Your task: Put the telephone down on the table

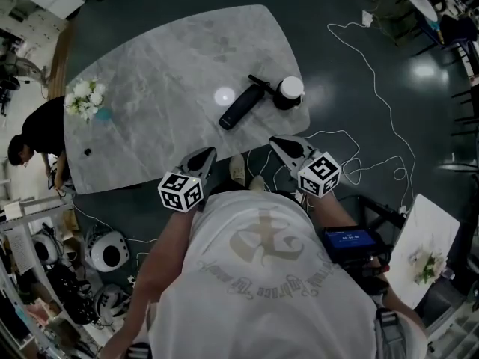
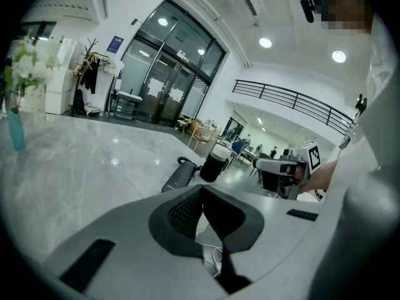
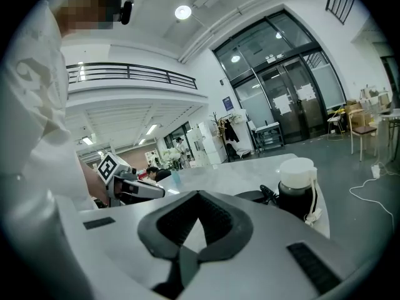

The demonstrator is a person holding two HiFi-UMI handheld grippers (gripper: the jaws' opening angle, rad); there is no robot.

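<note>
The telephone (image 1: 241, 105) is a long black handset with a short antenna. It lies flat on the grey marble table (image 1: 165, 73) near the front right corner, and it also shows in the left gripper view (image 2: 178, 177). In the right gripper view only its antenna end (image 3: 270, 194) shows beside a jar. My left gripper (image 1: 208, 154) hangs at the table's front edge, short of the handset, with its jaws shut and nothing between them (image 2: 201, 191). My right gripper (image 1: 275, 140) is level with it to the right, jaws together and empty (image 3: 199, 197).
A black jar with a white lid (image 1: 288, 92) stands right beside the telephone's antenna end. A bunch of white flowers in a blue vase (image 1: 86, 98) stands at the table's left end, where a person (image 1: 41, 129) bends. White cable (image 1: 374, 88) trails over the dark floor.
</note>
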